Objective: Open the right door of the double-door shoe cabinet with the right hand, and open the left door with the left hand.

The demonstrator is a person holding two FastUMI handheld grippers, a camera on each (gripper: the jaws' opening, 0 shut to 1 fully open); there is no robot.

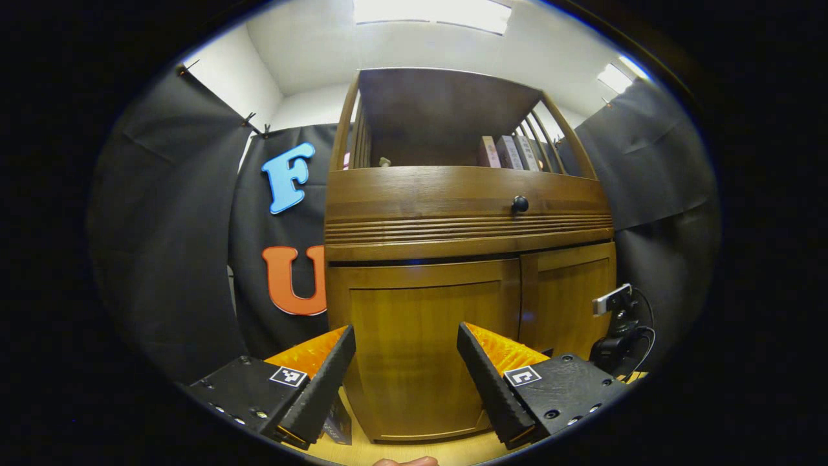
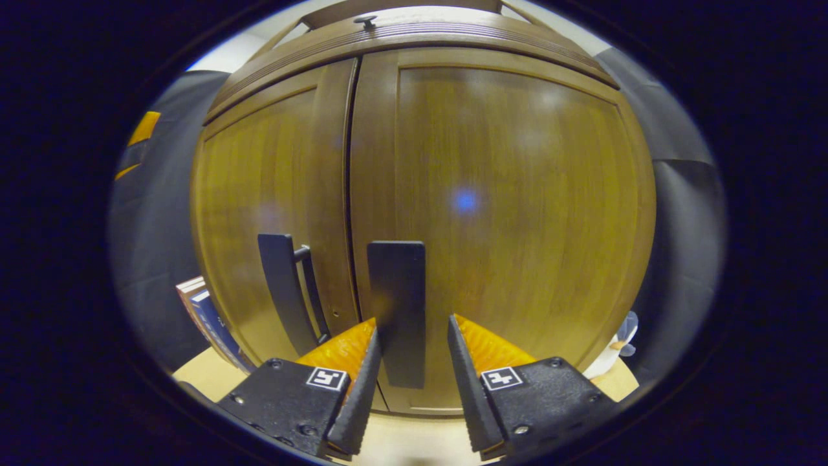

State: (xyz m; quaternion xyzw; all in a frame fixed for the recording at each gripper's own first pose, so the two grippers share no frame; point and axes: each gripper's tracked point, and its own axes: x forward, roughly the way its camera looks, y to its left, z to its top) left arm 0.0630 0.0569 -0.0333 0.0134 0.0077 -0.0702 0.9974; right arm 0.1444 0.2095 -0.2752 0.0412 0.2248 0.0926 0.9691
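Facing the shoe cabinet (image 2: 453, 194) from close range, the right gripper (image 2: 406, 362) has its two fingers spread, one on each side of the right door's handle (image 2: 397, 310). That flat dark bar hangs upright near the inner edge of the right door (image 2: 511, 213), and its lower part sits in the gap between the fingers; whether either finger touches it cannot be told. Just across the centre seam, the left door (image 2: 272, 213) carries a matching handle (image 2: 284, 291), seen edge-on and standing off the wood on a short post. Both doors lie flush and closed. Books (image 2: 204, 317) stand beside the cabinet's lower left corner on a pale surface (image 2: 207, 375).

In the left gripper view, the left gripper (image 1: 406, 382) sits farther back, fingers wide apart and holding nothing, aimed at the left door (image 1: 420, 349). The right door (image 1: 569, 298) shows beyond it, also closed. Above the doors runs a ribbed band and a drawer front with a round dark knob (image 1: 520, 204); higher still, an open shelf with slatted sides holds several books (image 1: 511, 153). A small camera on a stand (image 1: 614, 323), with cables, is near the cabinet's right side. A fingertip (image 1: 406, 461) shows at the bottom edge.
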